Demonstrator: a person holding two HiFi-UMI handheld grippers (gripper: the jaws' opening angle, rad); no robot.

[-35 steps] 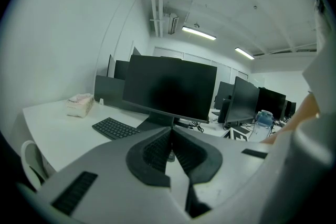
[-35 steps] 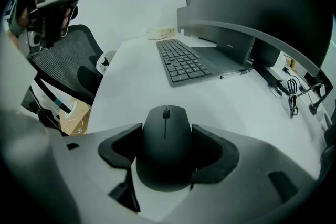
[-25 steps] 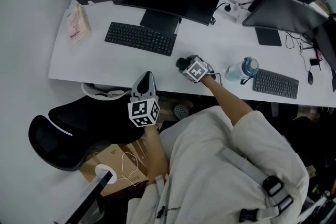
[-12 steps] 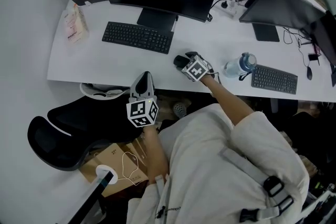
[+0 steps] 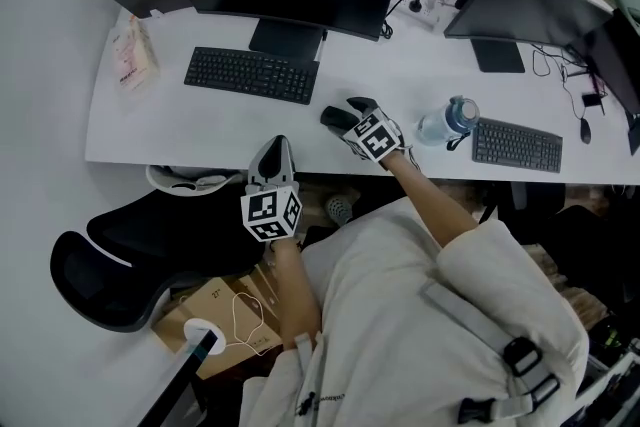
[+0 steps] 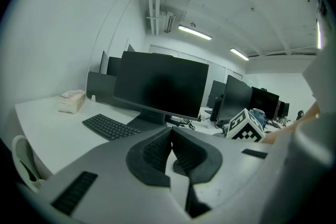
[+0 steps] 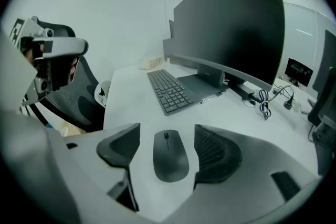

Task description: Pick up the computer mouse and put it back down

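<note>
Right gripper (image 7: pixel 167 136) jaws wide, just narrowing, clear of mouse (image 7: pixel 170 157) | left gripper (image 6: pixel 171 134) pressed together, empty | head view: mouse half-hidden

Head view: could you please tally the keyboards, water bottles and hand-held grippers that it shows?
Keyboards: 2
Water bottle: 1
Grippers: 2, the left gripper and the right gripper
Total: 5
</note>
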